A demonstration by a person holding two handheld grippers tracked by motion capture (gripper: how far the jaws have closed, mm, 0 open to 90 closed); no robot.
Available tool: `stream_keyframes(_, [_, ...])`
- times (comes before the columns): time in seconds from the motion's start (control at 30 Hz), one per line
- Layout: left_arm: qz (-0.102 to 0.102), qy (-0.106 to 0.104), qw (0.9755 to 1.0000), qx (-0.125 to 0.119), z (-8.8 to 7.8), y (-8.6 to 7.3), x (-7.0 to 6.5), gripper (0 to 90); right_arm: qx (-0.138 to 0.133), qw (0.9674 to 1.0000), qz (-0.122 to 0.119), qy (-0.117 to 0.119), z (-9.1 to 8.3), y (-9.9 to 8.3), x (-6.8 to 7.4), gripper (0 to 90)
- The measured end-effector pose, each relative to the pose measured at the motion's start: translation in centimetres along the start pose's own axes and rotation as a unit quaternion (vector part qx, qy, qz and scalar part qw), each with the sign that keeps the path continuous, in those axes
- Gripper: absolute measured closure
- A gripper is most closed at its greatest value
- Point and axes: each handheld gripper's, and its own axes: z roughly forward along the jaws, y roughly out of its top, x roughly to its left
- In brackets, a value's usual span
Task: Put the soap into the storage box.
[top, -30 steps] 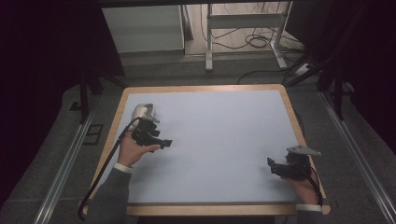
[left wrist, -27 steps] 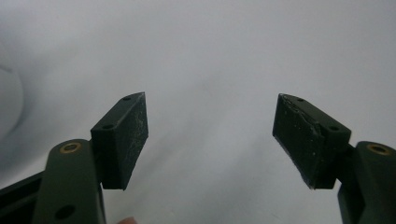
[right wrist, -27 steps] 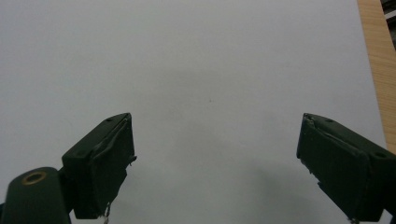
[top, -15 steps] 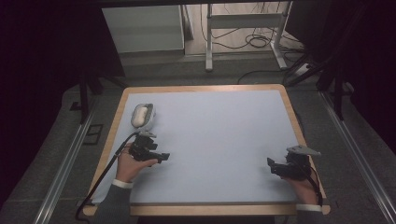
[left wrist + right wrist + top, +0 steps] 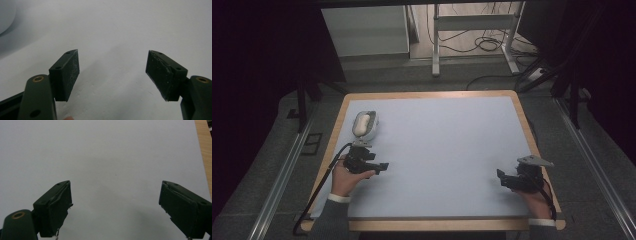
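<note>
Risk I see: my left gripper [image 5: 379,165], jaws spread and empty, sits just beside the cream oval object in its grey tray [image 5: 364,125] near the tabletop's left edge, so its trailing cable could drag it off, while my right gripper [image 5: 504,178] hangs released too.

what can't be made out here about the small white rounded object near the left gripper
- Small white rounded object: too small in the high view to identify it, or tell its grey surround from shadow.
- Same object, left gripper view: a blurred pale patch cut by the frame's top-left corner.
- Left gripper: the holding hand hides its underside.
</note>
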Motion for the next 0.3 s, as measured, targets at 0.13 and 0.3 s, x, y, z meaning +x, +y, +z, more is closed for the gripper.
stream_keyframes(0.13, [0.002, -0.001, 1.0, 0.004, 0.1, -0.11, 0.08, 27.2, -0.001, 1.0, 0.0, -0.001, 0.04, 0.0, 0.0, 11.1])
stream_keyframes(0.3, [0.0, -0.003, 1.0, 0.003, 0.25, -0.16, 0.04, 27.2, -0.004, 1.0, 0.0, 0.006, -0.06, 0.24, 0.24, 11.1])
